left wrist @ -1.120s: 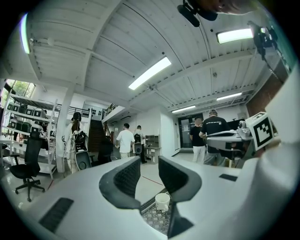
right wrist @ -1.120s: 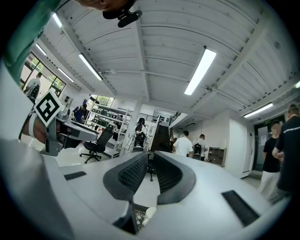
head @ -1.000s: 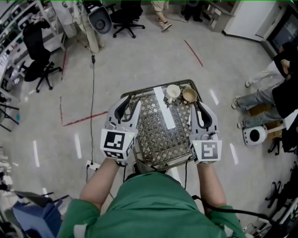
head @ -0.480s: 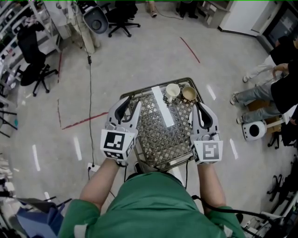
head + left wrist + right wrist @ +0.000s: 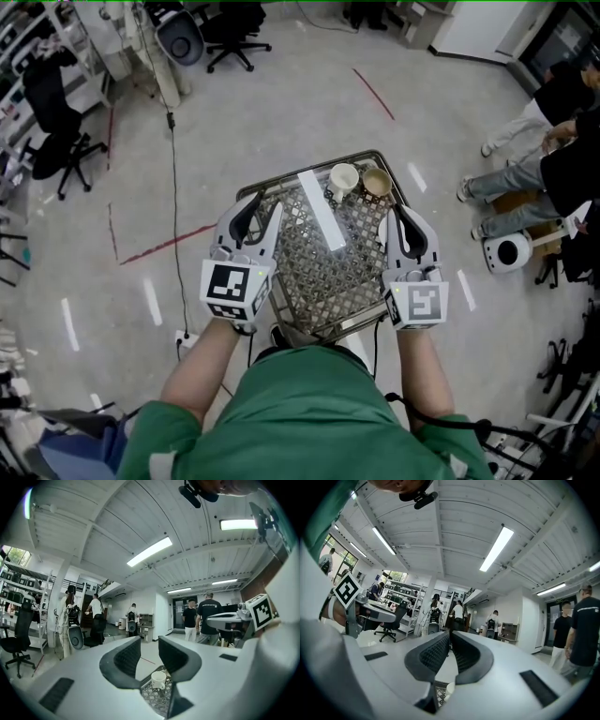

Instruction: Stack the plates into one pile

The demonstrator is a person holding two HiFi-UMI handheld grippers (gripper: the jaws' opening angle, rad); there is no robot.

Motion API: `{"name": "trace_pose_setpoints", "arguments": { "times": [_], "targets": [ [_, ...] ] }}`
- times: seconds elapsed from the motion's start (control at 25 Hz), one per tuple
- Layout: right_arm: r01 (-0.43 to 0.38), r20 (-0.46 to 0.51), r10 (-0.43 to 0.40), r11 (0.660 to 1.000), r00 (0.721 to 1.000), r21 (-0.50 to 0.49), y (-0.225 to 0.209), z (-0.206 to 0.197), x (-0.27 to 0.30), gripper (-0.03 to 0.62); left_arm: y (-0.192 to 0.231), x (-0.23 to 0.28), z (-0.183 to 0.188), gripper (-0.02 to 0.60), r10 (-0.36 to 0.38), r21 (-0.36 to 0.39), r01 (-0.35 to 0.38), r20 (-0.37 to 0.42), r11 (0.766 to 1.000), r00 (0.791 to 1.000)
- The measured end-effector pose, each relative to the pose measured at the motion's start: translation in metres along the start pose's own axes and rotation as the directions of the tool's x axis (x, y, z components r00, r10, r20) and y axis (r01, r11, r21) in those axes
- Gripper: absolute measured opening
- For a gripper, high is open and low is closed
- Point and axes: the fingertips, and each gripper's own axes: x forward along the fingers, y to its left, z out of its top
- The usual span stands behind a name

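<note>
Bench [image 5: 319,281] sits between both sets of jaws. Strip [image 5: 320,212] lies ahead-right of the left gripper [image 5: 255,211]. Past it, left cup [image 5: 343,178] beside right cup [image 5: 377,183], ahead-left of the right gripper [image 5: 405,214].

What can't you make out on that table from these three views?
- Head view: the table's near edge lies under the left gripper, the right gripper and the person's body. No plate shows.
- Head view: the white cup and tan cup are too small to see inside.
- Left gripper view: its own body hides all but the white cup and a table corner.
- Right gripper view: its body hides nearly the whole table.
</note>
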Motion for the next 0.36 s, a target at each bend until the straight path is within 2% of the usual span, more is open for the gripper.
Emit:
{"name": "trace_pose_setpoints", "arguments": {
  "times": [0.36],
  "targets": [
    [-0.006, -0.012, 0.006, 1.0, 1.0, -0.016, 0.0, 0.003, 0.006, 0.04, 0.006, 0.007, 0.004, 0.121, -0.003, -0.012, 0.003, 0.0, 1.0, 1.0]
  ]
}}
